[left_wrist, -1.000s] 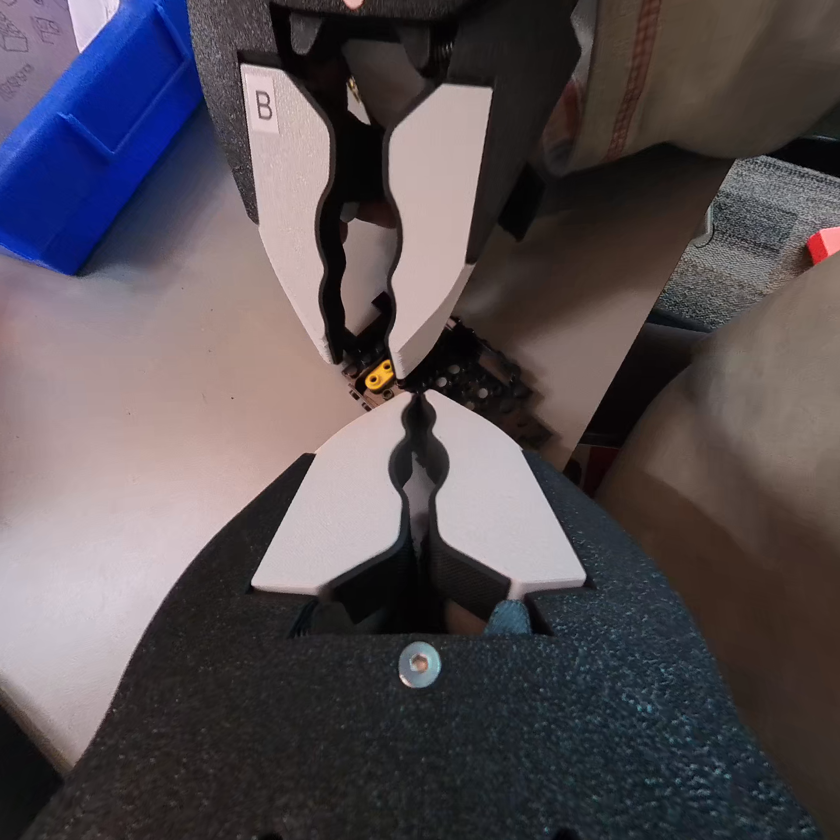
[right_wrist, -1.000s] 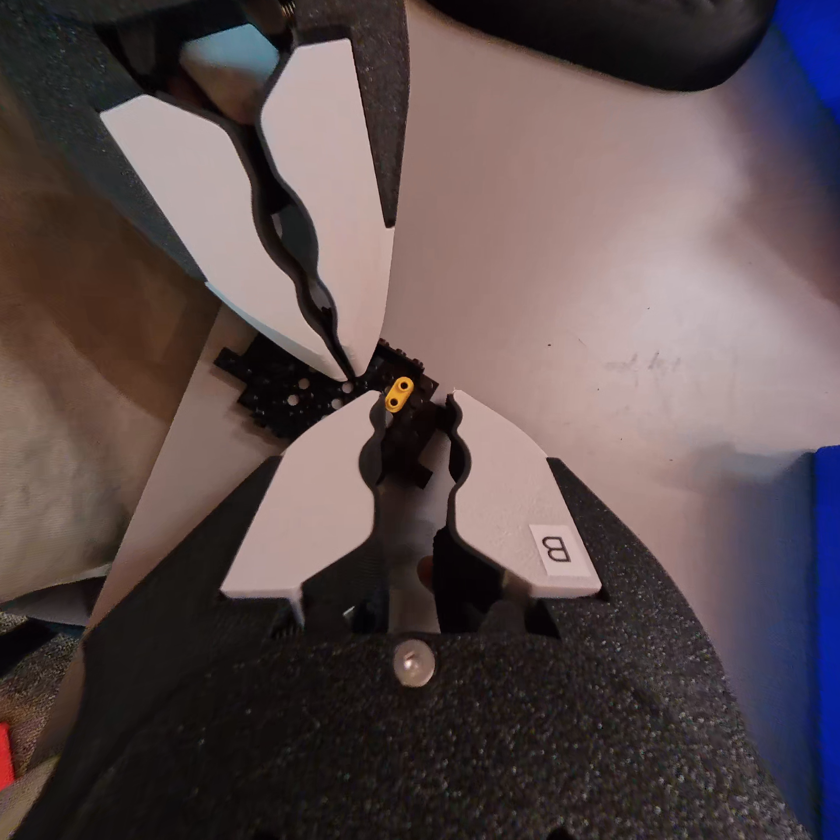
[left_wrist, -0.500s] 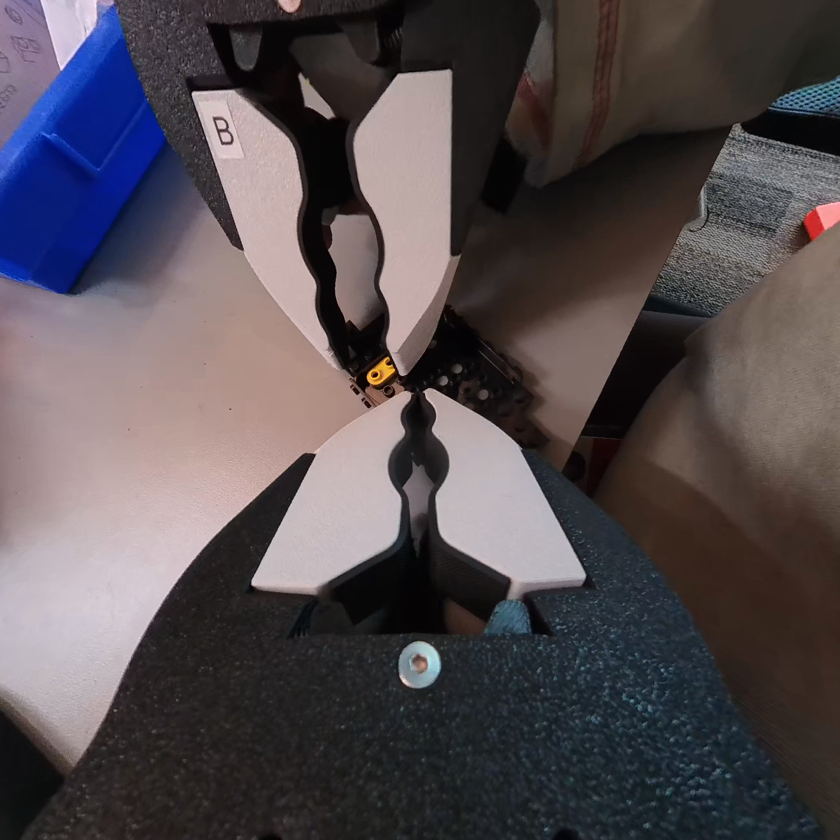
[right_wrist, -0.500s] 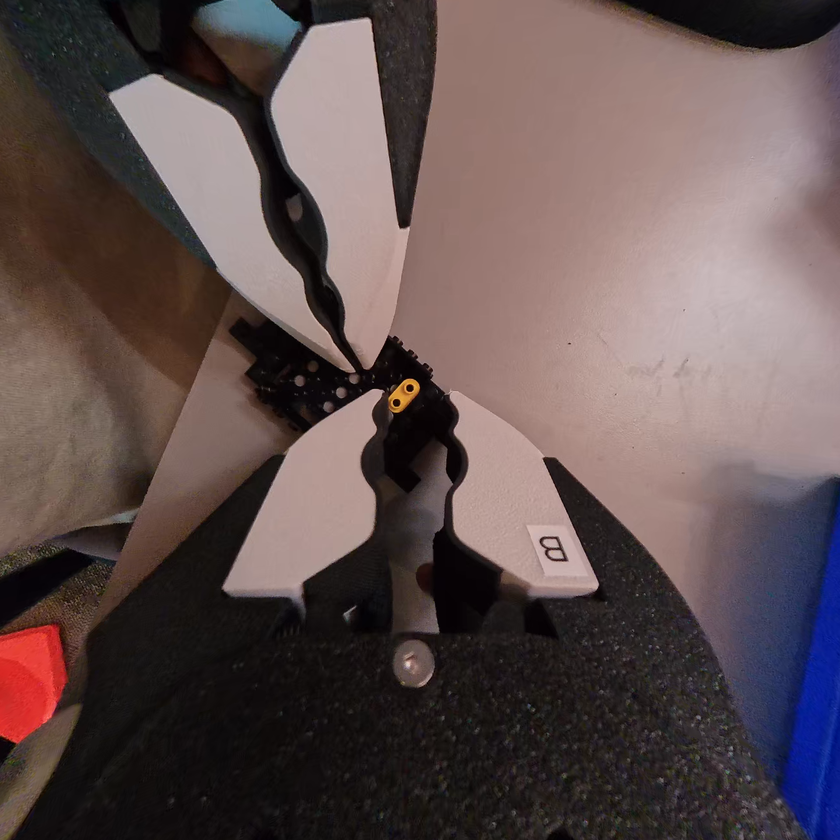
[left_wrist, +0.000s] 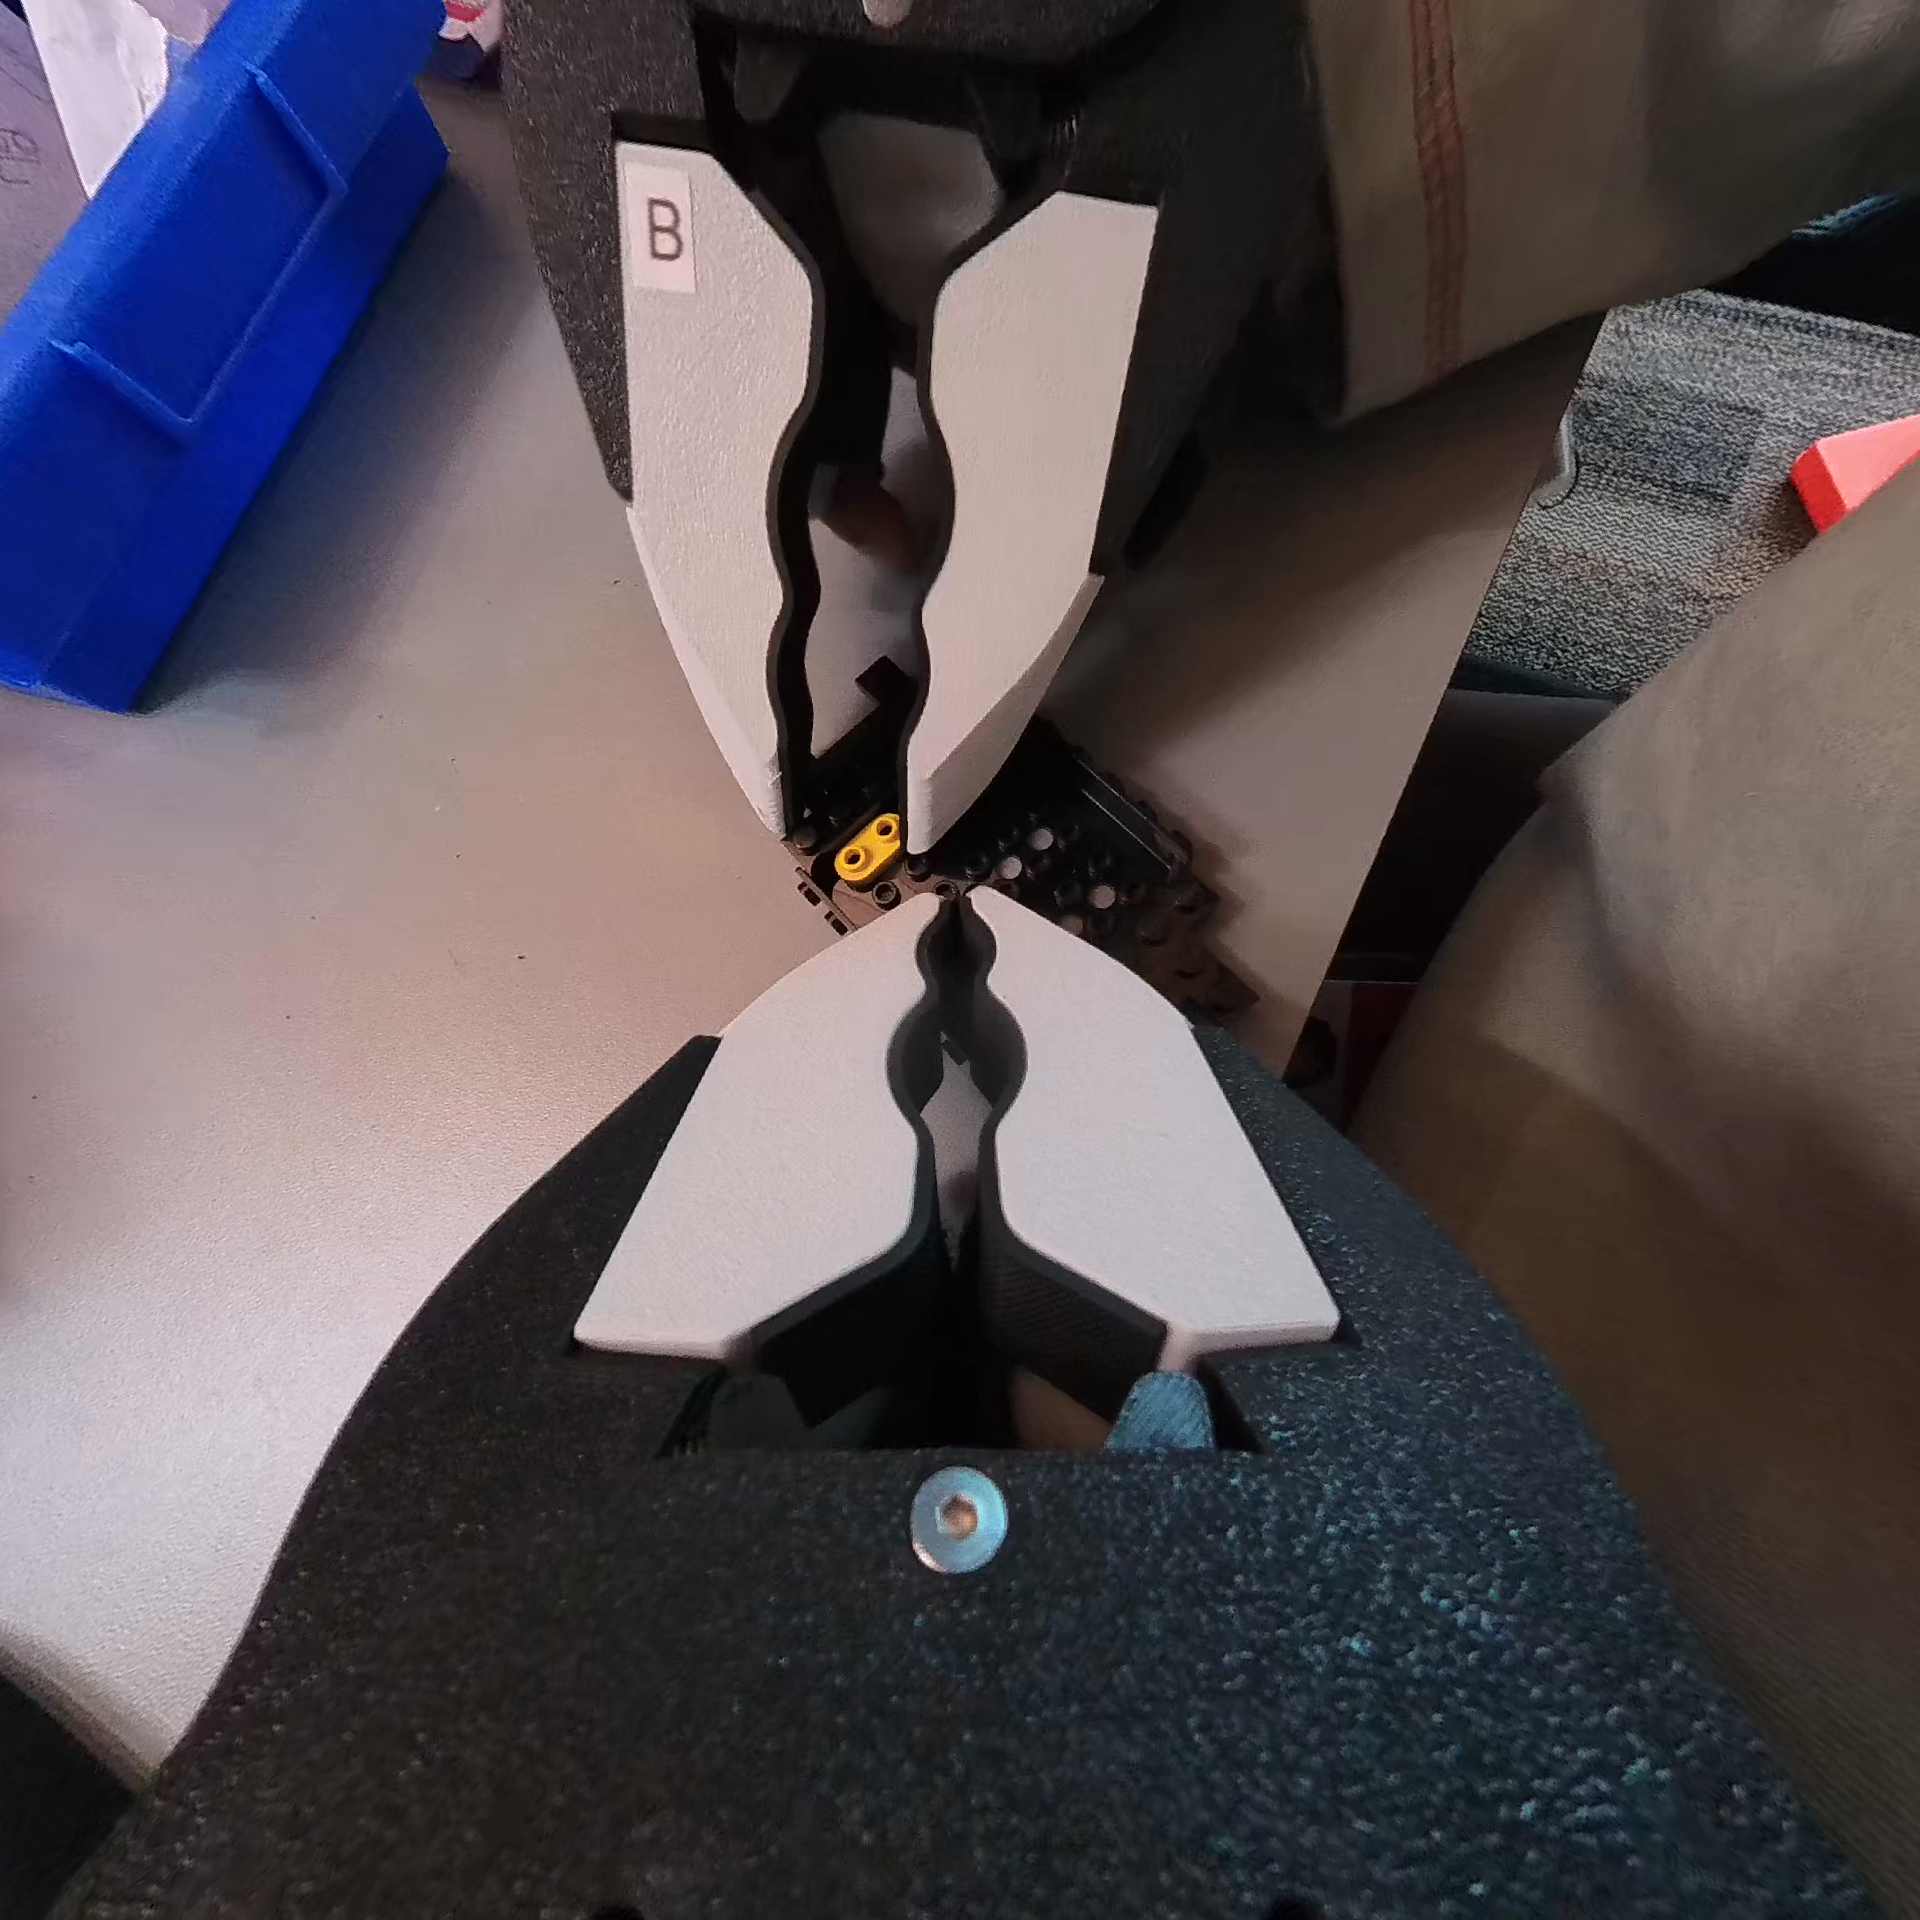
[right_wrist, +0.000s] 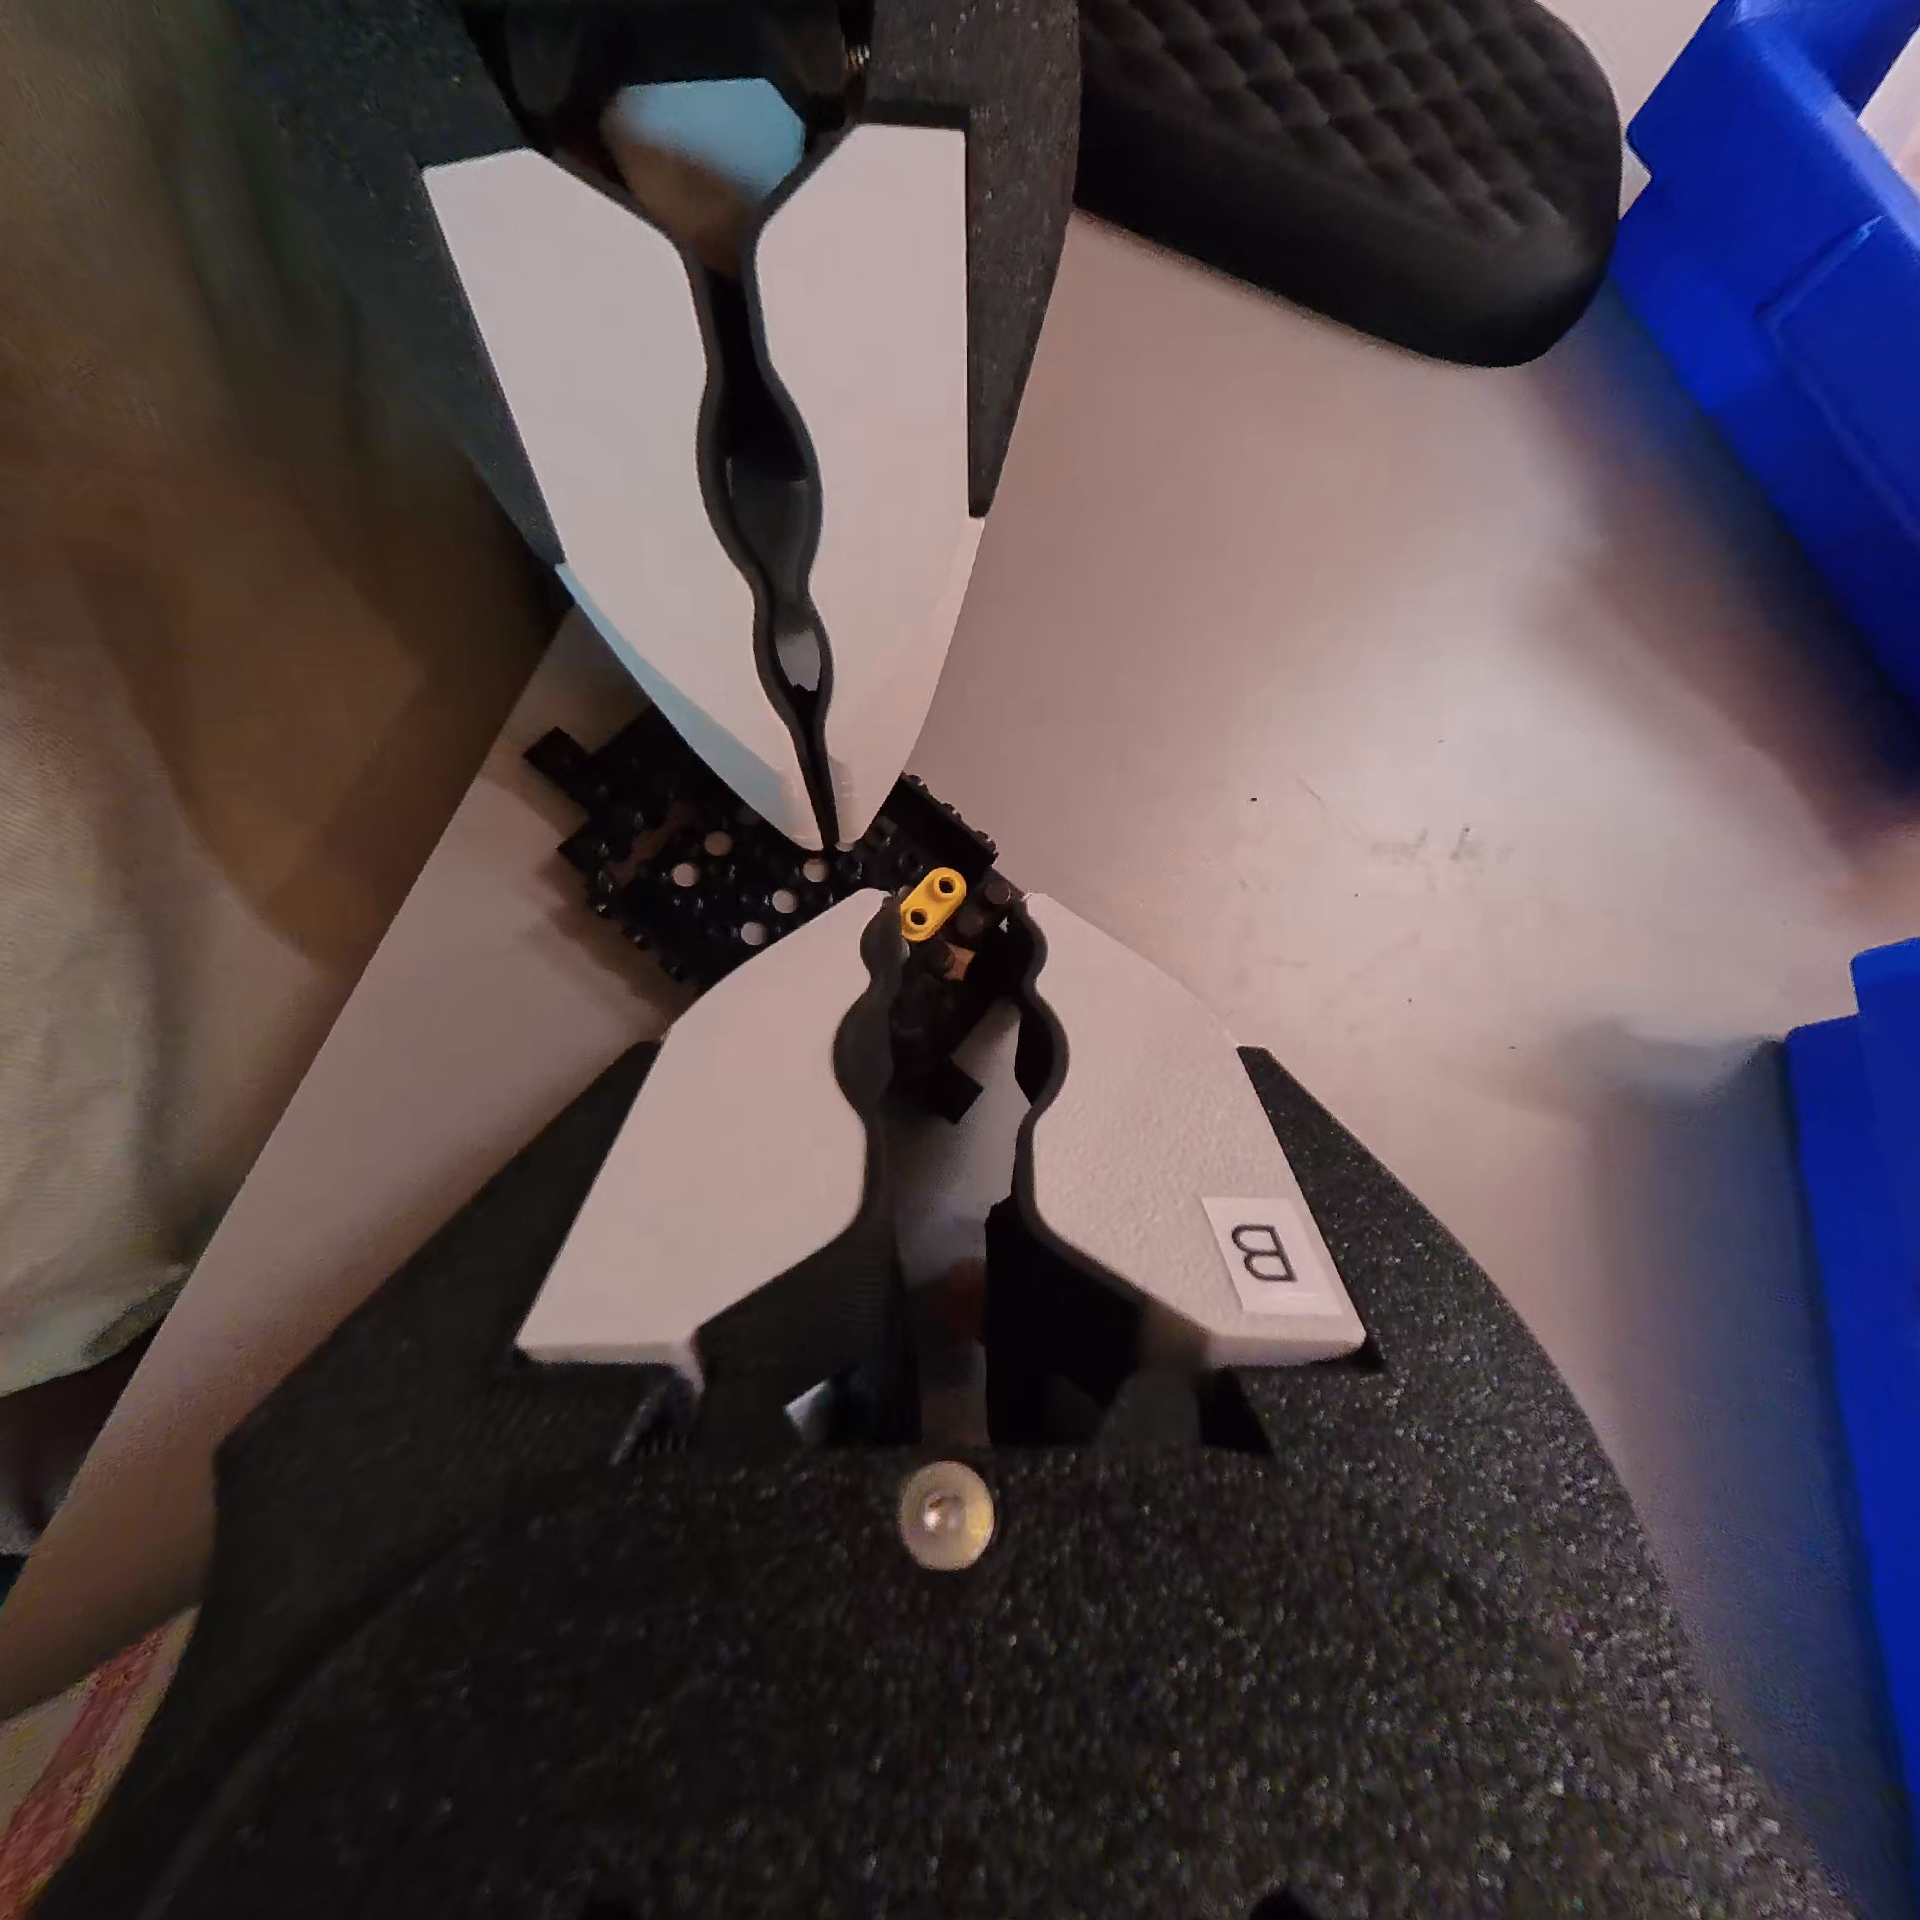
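A small yellow two-hole piece (left_wrist: 868, 846) (right_wrist: 932, 896) sits on top of a black studded brick assembly (left_wrist: 1049, 862) (right_wrist: 707, 883) that lies on the white table (left_wrist: 312, 935) (right_wrist: 1351, 727) near its edge. The right gripper (right_wrist: 951, 909) (left_wrist: 844, 821) has its fingers parted around the end of the assembly bearing the yellow piece, while the left gripper (left_wrist: 954, 906) (right_wrist: 831, 831) has its fingers clenched together, tips touching the black assembly. Blue bins (left_wrist: 187, 343) (right_wrist: 1787, 312) stand well apart on the table.
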